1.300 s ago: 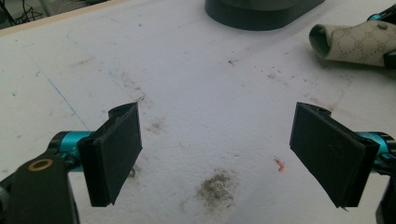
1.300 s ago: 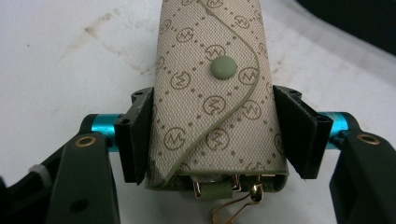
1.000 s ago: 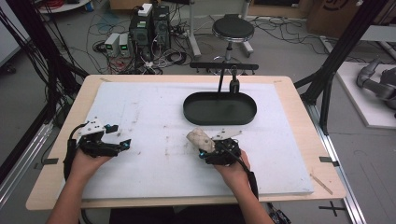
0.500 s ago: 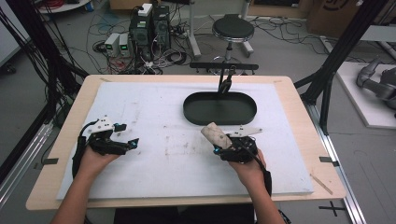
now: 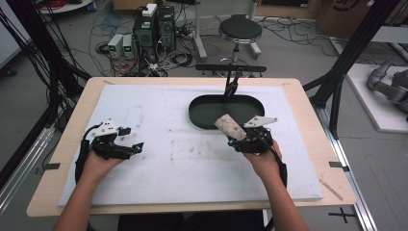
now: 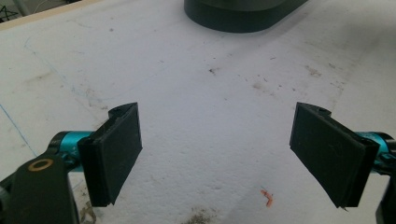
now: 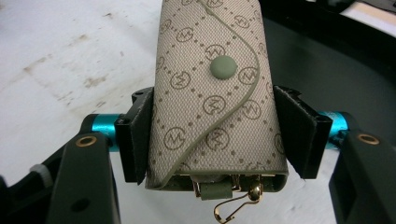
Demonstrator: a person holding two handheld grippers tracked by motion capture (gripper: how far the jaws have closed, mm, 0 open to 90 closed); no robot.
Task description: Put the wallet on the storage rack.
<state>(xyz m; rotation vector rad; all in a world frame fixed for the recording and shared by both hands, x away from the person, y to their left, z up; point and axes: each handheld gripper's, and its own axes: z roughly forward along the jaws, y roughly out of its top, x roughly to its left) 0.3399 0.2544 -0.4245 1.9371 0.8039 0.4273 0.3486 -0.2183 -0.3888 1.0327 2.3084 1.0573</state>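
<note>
The right gripper (image 5: 236,136) is clenched on a beige key pouch (image 7: 212,93), held up just short of the dark oval tray (image 5: 202,115) near the worktop's far edge, so placing it seems left, while the left gripper (image 6: 224,154) waits released and empty.

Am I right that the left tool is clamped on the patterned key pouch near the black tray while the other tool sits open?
Wrong tool. The right tool is clamped on the patterned key pouch, as the right gripper view shows, near the black tray. The left tool is the open one.
</note>
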